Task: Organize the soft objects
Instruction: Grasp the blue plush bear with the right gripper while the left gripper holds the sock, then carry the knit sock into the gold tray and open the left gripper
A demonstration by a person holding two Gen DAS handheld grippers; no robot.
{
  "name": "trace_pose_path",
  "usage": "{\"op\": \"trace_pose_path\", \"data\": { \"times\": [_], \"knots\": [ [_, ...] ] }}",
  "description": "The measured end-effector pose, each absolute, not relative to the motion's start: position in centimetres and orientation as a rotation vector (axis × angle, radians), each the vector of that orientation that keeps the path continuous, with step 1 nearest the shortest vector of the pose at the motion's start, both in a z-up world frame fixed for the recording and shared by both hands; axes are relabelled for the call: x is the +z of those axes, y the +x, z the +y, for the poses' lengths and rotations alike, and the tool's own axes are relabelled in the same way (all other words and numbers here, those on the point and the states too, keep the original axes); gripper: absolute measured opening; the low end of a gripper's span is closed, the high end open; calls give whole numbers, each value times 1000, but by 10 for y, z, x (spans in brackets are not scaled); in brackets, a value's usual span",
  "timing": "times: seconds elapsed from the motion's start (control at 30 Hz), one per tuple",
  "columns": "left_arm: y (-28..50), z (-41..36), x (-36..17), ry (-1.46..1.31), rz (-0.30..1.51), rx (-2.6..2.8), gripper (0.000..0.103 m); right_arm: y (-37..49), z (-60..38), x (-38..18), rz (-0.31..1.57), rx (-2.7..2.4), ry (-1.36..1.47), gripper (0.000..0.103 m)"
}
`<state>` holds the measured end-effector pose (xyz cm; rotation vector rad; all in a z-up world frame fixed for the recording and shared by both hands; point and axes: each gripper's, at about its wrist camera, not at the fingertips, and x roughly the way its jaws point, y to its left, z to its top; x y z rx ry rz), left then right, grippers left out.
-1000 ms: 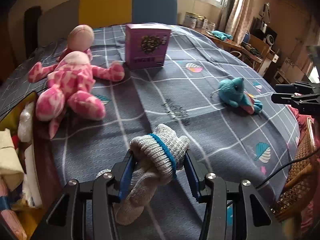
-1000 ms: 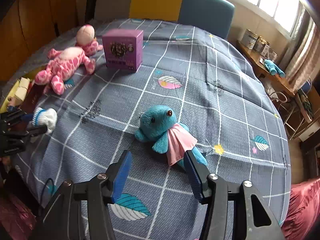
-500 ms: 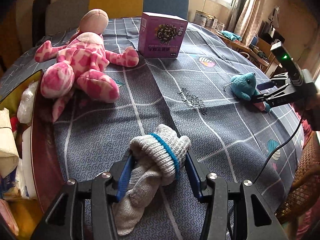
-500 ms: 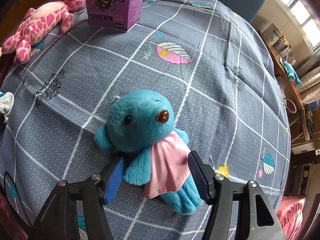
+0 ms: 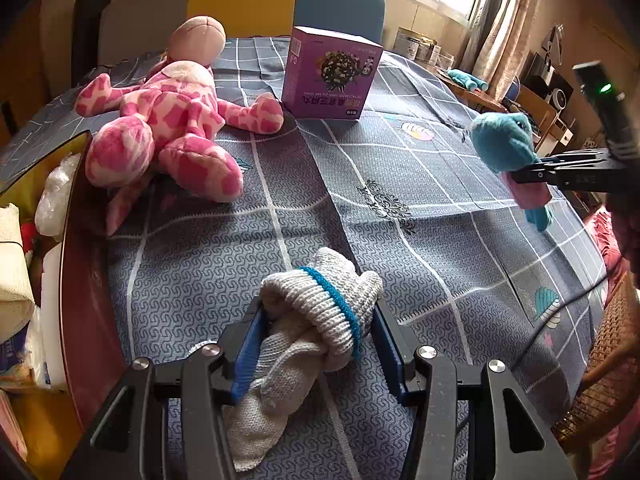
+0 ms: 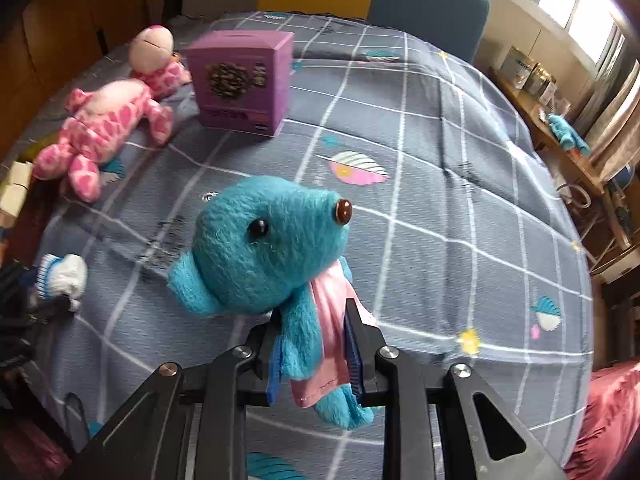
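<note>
My right gripper (image 6: 314, 354) pinches the blue plush toy (image 6: 268, 252) at its pink-scarfed body, fingers drawn nearly together; the toy hangs upright above the bedspread (image 6: 440, 200), head up, legs down, face turned toward the window side. My left gripper (image 5: 316, 344), fingers moderately spread, clasps the grey knitted sock (image 5: 320, 312); its blue-banded cuff points away from me, its long axis trailing back and down onto the cloth.

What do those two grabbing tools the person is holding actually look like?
Each claw is a matte black frame with silver screws and two fingers lined with ribbed blue pads. The right one carries a black box with a green light and trails a thin black cable.
</note>
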<state>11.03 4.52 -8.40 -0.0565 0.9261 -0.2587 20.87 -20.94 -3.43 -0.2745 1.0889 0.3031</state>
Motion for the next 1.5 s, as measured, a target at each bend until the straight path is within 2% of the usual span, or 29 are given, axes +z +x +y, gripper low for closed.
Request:
{"op": "trace_pose_path", "data": {
  "times": [0.27, 0.37, 0.8, 1.5],
  "knots": [
    [97, 47, -69, -37, 874, -230, 51, 191, -136, -84, 1177, 418, -186, 26],
    [88, 51, -56, -38, 839, -223, 51, 187, -126, -99, 1136, 388, -226, 29],
    [61, 65, -27, -65, 771, -188, 51, 184, -127, -102, 1112, 401, -226, 34],
    [45, 88, -10, -113, 735, -126, 51, 173, -120, -104, 1062, 390, -331, 34]
  ]
}}
